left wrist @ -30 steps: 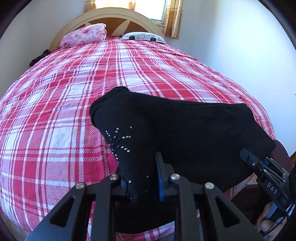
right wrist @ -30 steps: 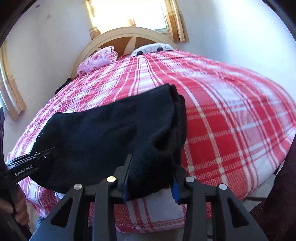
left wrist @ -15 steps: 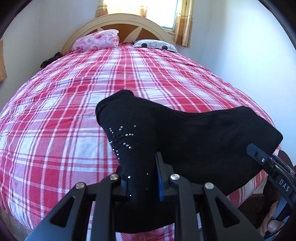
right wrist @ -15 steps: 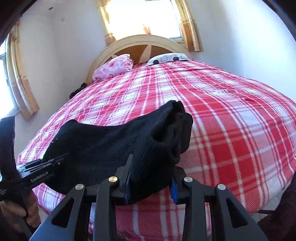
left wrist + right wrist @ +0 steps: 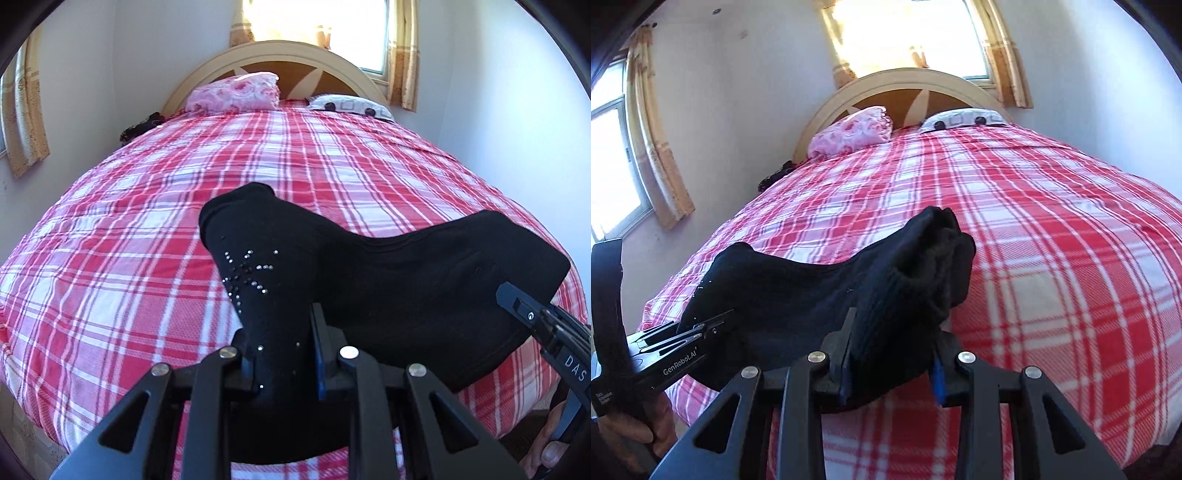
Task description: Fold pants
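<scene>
A bed [image 5: 147, 229] under a red-and-white plaid cover fills both views, with a pink floral pillow [image 5: 236, 92] and a white patterned pillow [image 5: 351, 107] against the arched headboard [image 5: 295, 55] at its far edge. The black pants [image 5: 388, 280], studded with small rhinestones, hang stretched above the bed's near edge. The left gripper [image 5: 284, 354] clamps the rhinestone end, and the right gripper [image 5: 890, 365] clamps the bunched ribbed end [image 5: 923, 266].
</scene>
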